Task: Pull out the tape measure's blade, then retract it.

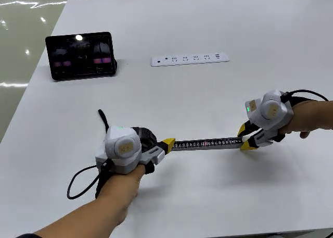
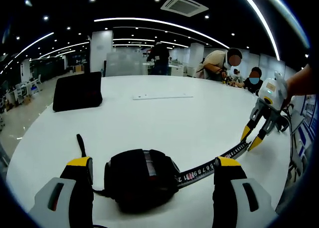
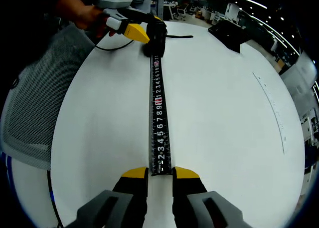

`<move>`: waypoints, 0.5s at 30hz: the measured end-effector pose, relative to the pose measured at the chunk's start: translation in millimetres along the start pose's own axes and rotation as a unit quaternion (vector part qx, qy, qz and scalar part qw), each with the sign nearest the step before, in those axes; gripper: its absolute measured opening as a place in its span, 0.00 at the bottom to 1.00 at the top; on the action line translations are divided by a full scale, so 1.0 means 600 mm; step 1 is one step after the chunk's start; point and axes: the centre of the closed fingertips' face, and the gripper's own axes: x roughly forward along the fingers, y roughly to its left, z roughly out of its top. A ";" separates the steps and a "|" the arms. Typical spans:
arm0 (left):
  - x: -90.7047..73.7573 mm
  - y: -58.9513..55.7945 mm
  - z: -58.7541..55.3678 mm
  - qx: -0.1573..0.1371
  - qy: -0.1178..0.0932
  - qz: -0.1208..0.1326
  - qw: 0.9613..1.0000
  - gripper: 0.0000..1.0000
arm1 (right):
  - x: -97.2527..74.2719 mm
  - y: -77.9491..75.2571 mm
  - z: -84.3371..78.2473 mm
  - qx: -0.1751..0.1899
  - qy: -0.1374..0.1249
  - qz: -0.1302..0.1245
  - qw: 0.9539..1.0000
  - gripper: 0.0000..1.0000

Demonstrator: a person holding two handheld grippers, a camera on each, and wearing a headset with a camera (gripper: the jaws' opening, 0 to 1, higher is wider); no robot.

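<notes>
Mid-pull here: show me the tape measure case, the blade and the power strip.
tape measure case (image 2: 142, 180), left gripper view, top of the black housing.
blade (image 3: 159, 113), right gripper view, mid-length on the printed numbers.
power strip (image 1: 190, 58), head view, middle of its white body.

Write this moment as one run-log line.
left gripper: open around tape measure case | right gripper: shut on blade | blade: extended

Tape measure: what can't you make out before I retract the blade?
- End hook of the black numbered blade: right gripper view, hidden between jaws of the yellow-tipped right gripper.
- Black tape measure case: head view, mostly behind the white left gripper.
- Blade numerals: head view, too small.
</notes>
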 end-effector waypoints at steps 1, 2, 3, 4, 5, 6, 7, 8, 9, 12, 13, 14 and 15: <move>0.000 0.000 0.000 -0.002 0.000 0.000 1.000 0.99 | 0.000 0.001 0.000 -0.001 0.000 0.001 1.000 0.15; 0.001 -0.001 0.001 -0.004 -0.001 -0.001 1.000 0.99 | 0.000 0.000 0.000 0.001 0.001 0.002 1.000 0.15; 0.001 -0.001 0.000 -0.004 -0.001 -0.001 1.000 0.99 | 0.001 0.003 0.000 0.005 0.001 0.007 1.000 0.14; 0.001 -0.002 0.000 -0.004 0.000 -0.001 1.000 0.99 | 0.001 0.002 0.001 0.006 0.000 0.005 1.000 0.13; 0.002 -0.003 -0.002 -0.004 0.002 -0.002 1.000 0.99 | 0.001 0.002 0.000 0.005 0.000 0.007 1.000 0.13; 0.002 -0.004 -0.002 -0.005 0.003 -0.002 1.000 0.99 | 0.001 0.002 0.001 0.008 0.000 0.008 1.000 0.13; 0.002 -0.004 -0.003 -0.005 0.003 -0.002 1.000 0.99 | 0.001 0.001 0.001 0.010 -0.001 0.007 1.000 0.13; 0.003 -0.005 -0.005 -0.008 0.004 -0.002 1.000 0.99 | 0.001 0.001 0.002 0.015 -0.001 0.008 1.000 0.12; 0.004 -0.005 -0.006 -0.010 0.005 -0.002 1.000 0.99 | 0.002 0.000 0.001 0.016 0.000 0.009 1.000 0.12; 0.007 -0.004 -0.014 -0.019 0.012 0.002 1.000 0.99 | 0.003 0.002 0.002 0.005 0.014 0.012 1.000 0.12; 0.007 -0.003 -0.014 -0.018 0.012 0.003 1.000 0.98 | 0.004 0.002 0.002 0.003 0.016 0.012 1.000 0.12; 0.007 -0.001 -0.015 -0.017 0.013 0.006 1.000 0.97 | 0.004 0.002 0.003 0.006 0.016 0.013 1.000 0.11; 0.007 0.002 -0.017 -0.014 0.015 0.009 1.000 0.96 | 0.004 -0.001 0.000 0.011 0.018 0.014 1.000 0.11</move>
